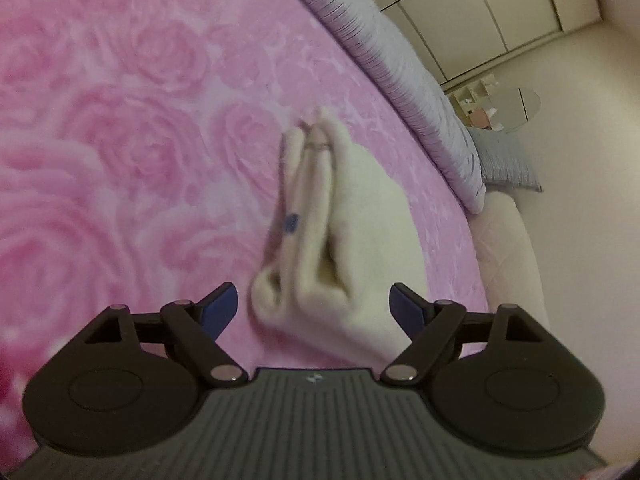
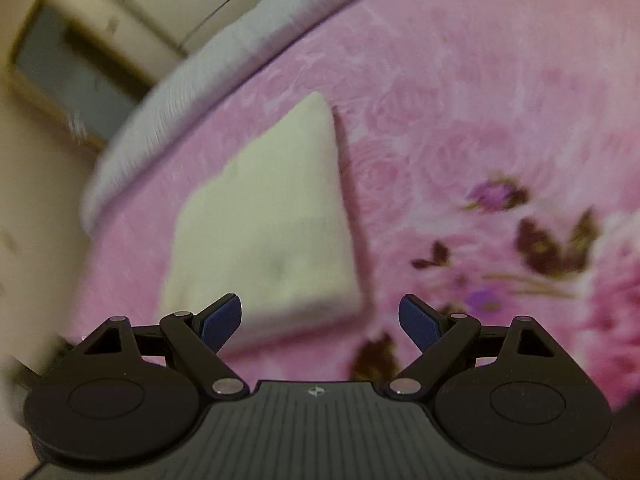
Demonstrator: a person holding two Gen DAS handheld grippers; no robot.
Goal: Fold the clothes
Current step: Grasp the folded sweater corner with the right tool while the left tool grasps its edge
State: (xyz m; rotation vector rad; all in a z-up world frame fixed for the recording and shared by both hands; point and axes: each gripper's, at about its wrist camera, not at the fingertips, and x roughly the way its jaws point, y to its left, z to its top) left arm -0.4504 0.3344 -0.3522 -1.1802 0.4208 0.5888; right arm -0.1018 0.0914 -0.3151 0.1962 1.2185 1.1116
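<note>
**Cream garment lying folded on the pink bed**

Pink rose-patterned bedspread [image 1: 120, 140] filling both views, plush and embossed, with a ribbed lilac quilt [image 1: 400, 60] bunched along its far edge and pale cupboard doors [image 1: 500, 8] beyond.

Left wrist view: left claw [image 1: 314, 306] released, blue pads spread wide, gripping nothing. Just ahead of it, cream garment [image 1: 360, 220] resting on the bedspread, seen edge-on: several soft layers stacked, rounded fold loops facing the camera, a small blue mark on one inner layer. Thick, fleecy, limp cloth by the look of it; somewhat blurred.

Right wrist view: right claw [image 2: 320, 320] likewise spread apart and empty, hovering over the near edge of the same garment [image 2: 272, 220]. From this side, a flat, tidy, roughly four-sided pad with straight edges and one sharp far corner. Dark butterfly and purple flower prints [image 2: 552, 240] on the bedspread to the right.

Progress, as a judgement: garment already lies as a compact folded bundle, held by neither claw. Fits either a finished fold just let go or a pause ahead of one more halving; cannot tell which. No other clothes in view.
</note>
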